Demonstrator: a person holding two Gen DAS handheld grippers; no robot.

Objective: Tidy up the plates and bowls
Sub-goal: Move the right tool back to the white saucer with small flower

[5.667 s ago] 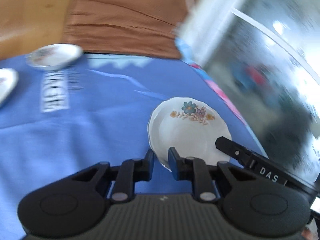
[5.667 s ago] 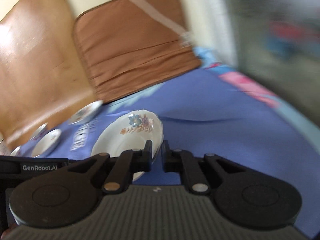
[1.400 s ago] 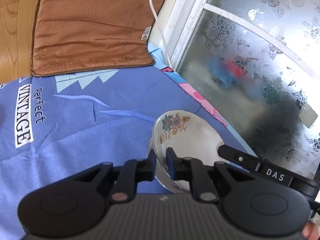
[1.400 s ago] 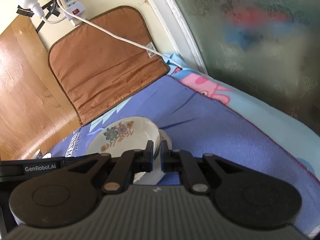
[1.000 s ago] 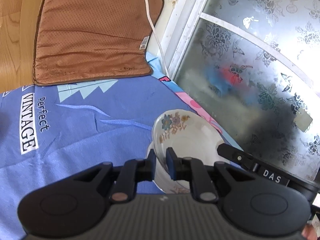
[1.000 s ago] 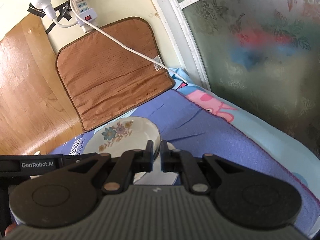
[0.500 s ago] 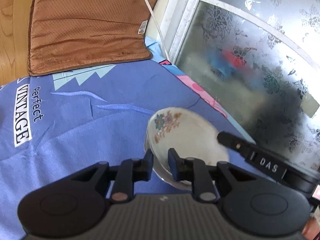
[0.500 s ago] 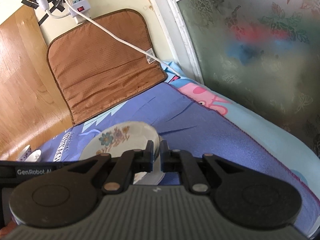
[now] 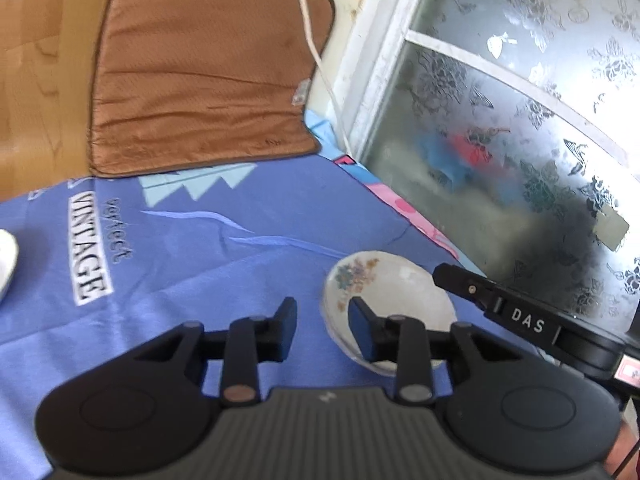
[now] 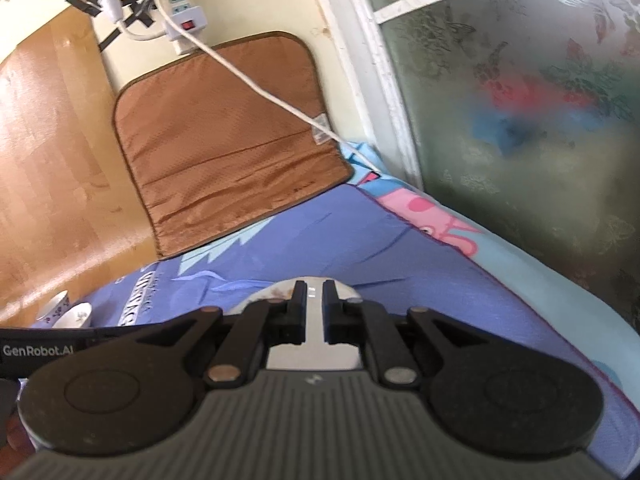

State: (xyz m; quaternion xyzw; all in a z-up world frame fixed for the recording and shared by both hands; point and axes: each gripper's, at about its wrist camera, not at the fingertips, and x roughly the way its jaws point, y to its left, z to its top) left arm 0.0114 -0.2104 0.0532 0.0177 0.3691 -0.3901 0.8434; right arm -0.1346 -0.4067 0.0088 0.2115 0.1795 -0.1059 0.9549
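1. A blue printed cloth (image 9: 248, 220) with white "VINTAGE" lettering covers the surface, with a brown quilted mat (image 9: 200, 80) leaning at its far edge and a frosted flower-patterned glass pane (image 9: 520, 120) along the right side.
2. The white scalloped ceramic plate with a small floral print (image 9: 384, 280) sits on the cloth near the glass pane; its near rim is hidden behind the right finger of the left gripper (image 9: 322, 320).
3. The left gripper's fingers (image 9: 286, 320) have just been opening and stand spread, with the plate's left edge between them but not pinched.
4. The right gripper (image 10: 316, 300) has its fingers (image 10: 297, 300) nearly pressed together. Pale crockery lies right behind them, mostly covered, and I cannot tell whether they pinch it.
5. Small white cups (image 10: 66, 312) at the right view's left edge are blurred and partly cut off.
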